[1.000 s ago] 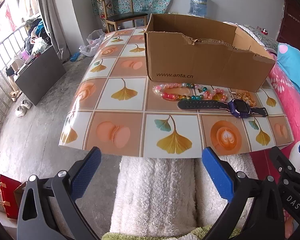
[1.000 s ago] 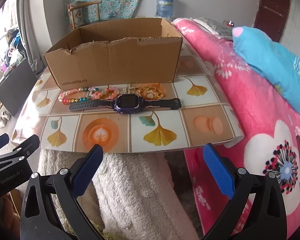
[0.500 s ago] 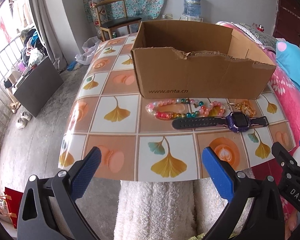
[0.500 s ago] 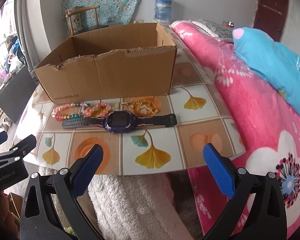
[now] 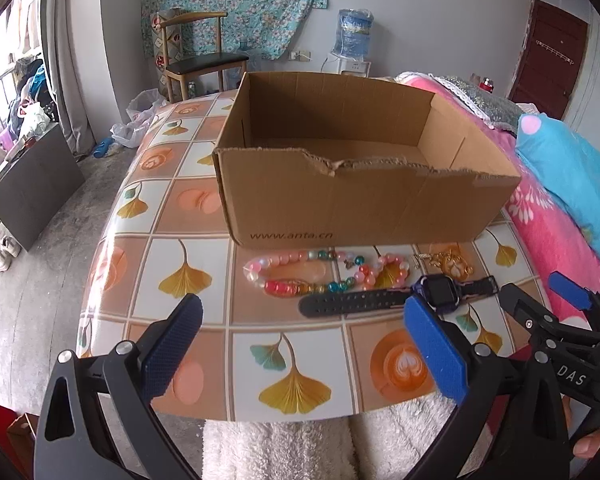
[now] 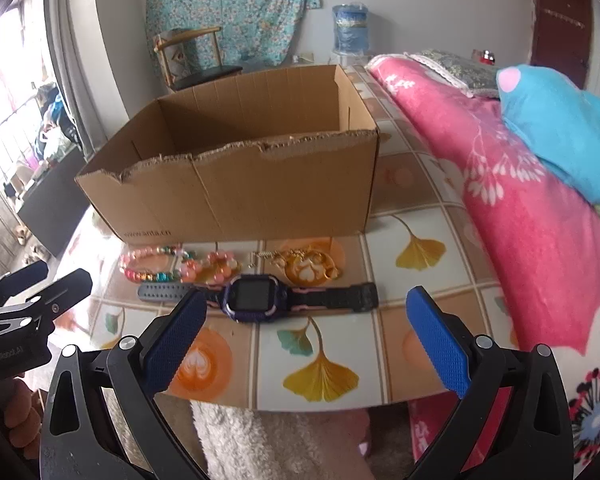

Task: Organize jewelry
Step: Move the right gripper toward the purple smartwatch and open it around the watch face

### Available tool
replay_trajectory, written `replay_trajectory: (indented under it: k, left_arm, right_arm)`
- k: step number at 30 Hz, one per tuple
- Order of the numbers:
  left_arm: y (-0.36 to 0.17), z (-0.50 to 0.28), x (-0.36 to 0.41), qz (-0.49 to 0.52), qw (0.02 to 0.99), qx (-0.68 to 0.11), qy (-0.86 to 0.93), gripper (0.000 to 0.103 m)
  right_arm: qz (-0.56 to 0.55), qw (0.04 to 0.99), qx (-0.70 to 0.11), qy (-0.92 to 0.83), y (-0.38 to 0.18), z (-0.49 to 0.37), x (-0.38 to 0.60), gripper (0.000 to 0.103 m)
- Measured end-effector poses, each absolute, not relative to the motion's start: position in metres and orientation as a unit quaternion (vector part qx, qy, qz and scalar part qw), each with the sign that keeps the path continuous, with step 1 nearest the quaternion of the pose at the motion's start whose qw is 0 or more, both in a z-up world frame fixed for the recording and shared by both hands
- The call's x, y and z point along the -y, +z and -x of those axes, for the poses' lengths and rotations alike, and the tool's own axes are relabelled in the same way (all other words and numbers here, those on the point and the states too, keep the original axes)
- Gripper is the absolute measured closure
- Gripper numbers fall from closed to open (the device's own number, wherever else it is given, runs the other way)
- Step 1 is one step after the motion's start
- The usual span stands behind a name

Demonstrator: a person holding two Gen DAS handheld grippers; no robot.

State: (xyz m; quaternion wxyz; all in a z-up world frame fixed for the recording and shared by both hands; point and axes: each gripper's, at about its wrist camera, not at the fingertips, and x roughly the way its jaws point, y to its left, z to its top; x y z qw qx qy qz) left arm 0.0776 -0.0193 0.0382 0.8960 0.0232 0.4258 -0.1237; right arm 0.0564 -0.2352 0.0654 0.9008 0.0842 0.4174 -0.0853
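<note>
The table (image 5: 188, 216) carries a tiled leaf-pattern cloth, with a pink bed (image 6: 512, 216) at its right and a chair (image 5: 204, 60) behind. An open box (image 5: 364, 200) stands mid-table. The beads (image 5: 300, 276), chain (image 6: 304, 262) and watch (image 6: 256, 298) lie before it near the front edge, the watch strap running left-right. Left gripper (image 5: 300, 348) and right gripper (image 6: 304, 344) both gape wide, holding nothing.

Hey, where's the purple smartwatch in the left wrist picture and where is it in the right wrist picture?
Left wrist view: the purple smartwatch lies right of centre, its face partly behind the tip of the right blue pad.
Right wrist view: it lies at centre, flat on the tablecloth between the two blue pads.
Shared landmark: the cardboard box stands just behind it in both views.
</note>
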Motion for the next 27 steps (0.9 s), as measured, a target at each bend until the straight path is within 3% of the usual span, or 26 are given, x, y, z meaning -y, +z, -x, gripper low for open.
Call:
replay_trajectory:
  k: [15,27]
  left_arm:
    - [0.034,-0.115,0.014,-0.041,0.911,-0.398,-0.106,0.005]
    - [0.025,-0.156,-0.007,-0.017,0.909,-0.409,-0.083,0.034]
  right_arm:
    - [-0.134,0.902,-0.411,-0.019,0.075,-0.086,0.251,0.008]
    - [-0.149,0.886,-0.438,-0.017,0.071,-0.124,0.272,0.047]
